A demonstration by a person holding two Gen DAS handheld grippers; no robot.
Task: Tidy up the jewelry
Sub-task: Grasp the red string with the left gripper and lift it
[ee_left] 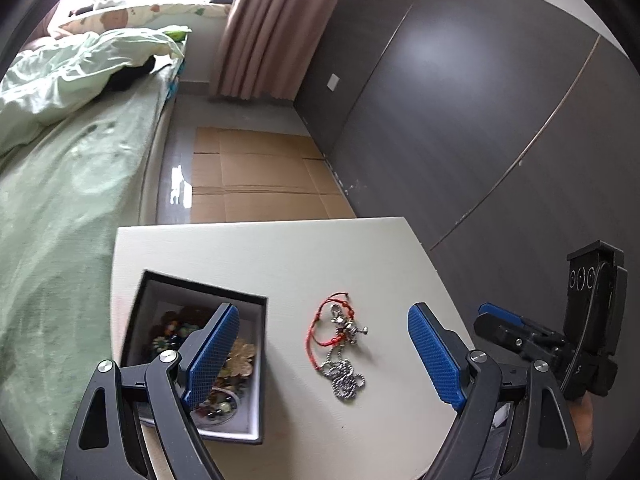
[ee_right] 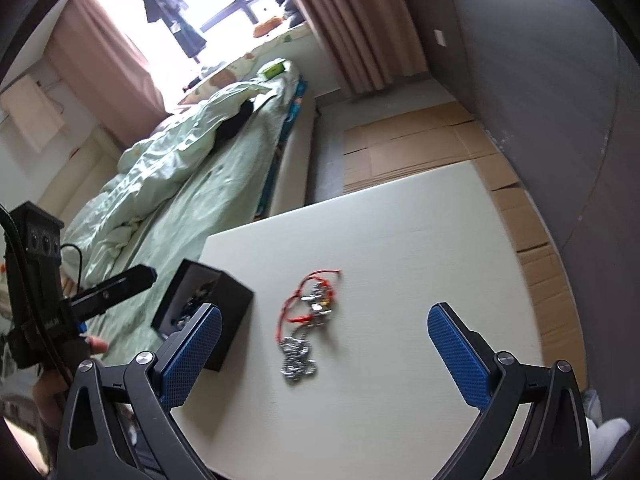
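A tangle of jewelry lies on the white table (ee_left: 280,256): a red cord bracelet (ee_left: 320,326), silver charms (ee_left: 346,326) and a silver ball chain (ee_left: 343,378). It also shows in the right wrist view (ee_right: 306,320). A black open box (ee_left: 248,304) at its left holds several beaded pieces and a gold flower brooch (ee_left: 240,354). My left gripper (ee_left: 324,354) is open and empty, above and in front of the tangle. My right gripper (ee_right: 324,356) is open and empty, near the chain (ee_right: 296,360). The box (ee_right: 224,296) shows left of it.
A bed with a pale green quilt (ee_left: 60,184) runs along the left of the table. Flattened cardboard (ee_left: 256,176) lies on the floor beyond. A dark grey wall (ee_left: 480,120) stands at the right. The other gripper's body (ee_left: 588,320) shows at the right edge.
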